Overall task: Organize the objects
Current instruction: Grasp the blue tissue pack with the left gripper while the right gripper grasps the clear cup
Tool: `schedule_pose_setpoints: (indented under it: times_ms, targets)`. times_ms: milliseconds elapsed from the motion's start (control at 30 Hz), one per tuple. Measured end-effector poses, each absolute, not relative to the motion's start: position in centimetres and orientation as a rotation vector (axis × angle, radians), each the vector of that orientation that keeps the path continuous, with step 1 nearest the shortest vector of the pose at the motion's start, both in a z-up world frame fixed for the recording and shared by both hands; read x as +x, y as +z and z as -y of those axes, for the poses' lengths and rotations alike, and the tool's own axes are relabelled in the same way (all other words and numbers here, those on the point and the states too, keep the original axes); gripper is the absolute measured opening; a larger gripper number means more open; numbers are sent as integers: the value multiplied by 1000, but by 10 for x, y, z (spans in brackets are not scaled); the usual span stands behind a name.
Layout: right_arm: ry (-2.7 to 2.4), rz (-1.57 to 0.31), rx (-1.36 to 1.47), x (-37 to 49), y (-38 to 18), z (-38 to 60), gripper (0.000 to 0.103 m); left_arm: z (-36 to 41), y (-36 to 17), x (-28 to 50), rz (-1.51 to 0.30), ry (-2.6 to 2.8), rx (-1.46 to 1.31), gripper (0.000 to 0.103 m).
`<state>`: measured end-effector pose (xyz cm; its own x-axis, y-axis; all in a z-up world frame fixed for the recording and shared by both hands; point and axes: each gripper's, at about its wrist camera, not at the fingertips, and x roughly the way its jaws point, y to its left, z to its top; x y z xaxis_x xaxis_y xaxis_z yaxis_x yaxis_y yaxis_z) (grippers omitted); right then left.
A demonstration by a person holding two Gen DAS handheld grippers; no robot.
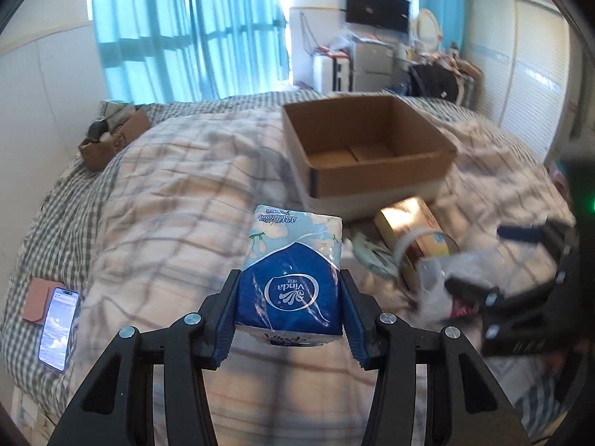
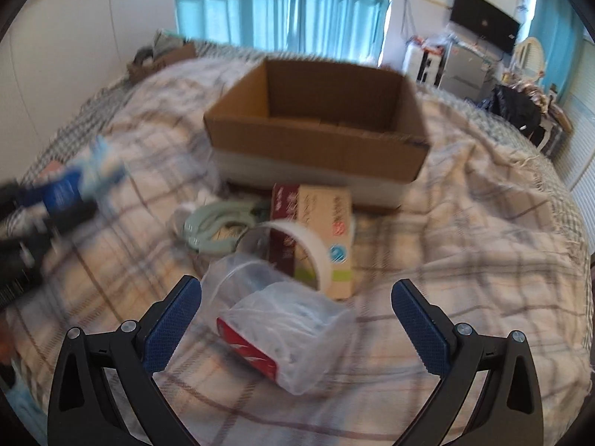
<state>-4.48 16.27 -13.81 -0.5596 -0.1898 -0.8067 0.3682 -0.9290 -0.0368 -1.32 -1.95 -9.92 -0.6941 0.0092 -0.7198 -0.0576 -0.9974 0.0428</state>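
My left gripper [image 1: 290,293] is shut on a blue and white Vinda tissue pack [image 1: 293,271], held above the bed. An open cardboard box [image 1: 375,182] stands ahead to the right, with nothing visible inside; it also shows in the right wrist view [image 2: 316,152]. My right gripper [image 2: 295,293] is open, its fingers either side of a clear plastic bag with a red label [image 2: 282,330]. Beyond the bag lie a tape roll [image 2: 312,249], a tan carton [image 2: 327,230] and a pale green clip [image 2: 212,230]. The right gripper appears blurred in the left wrist view [image 1: 479,256].
The plaid quilt [image 1: 167,193] covers the bed. A phone [image 1: 59,327] on a brown pad lies at the left edge. A small cardboard box with clutter [image 1: 111,137] sits at the far left. Furniture and a TV [image 1: 377,9] stand beyond the bed.
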Motion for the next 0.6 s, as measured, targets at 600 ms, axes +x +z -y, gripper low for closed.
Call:
schedule_pose_setpoints:
  times_ms: [600]
  targets:
    - [-2414,-439,1249,-25,-145,-138,67,13,-105,-21,7,2784,-1251,51]
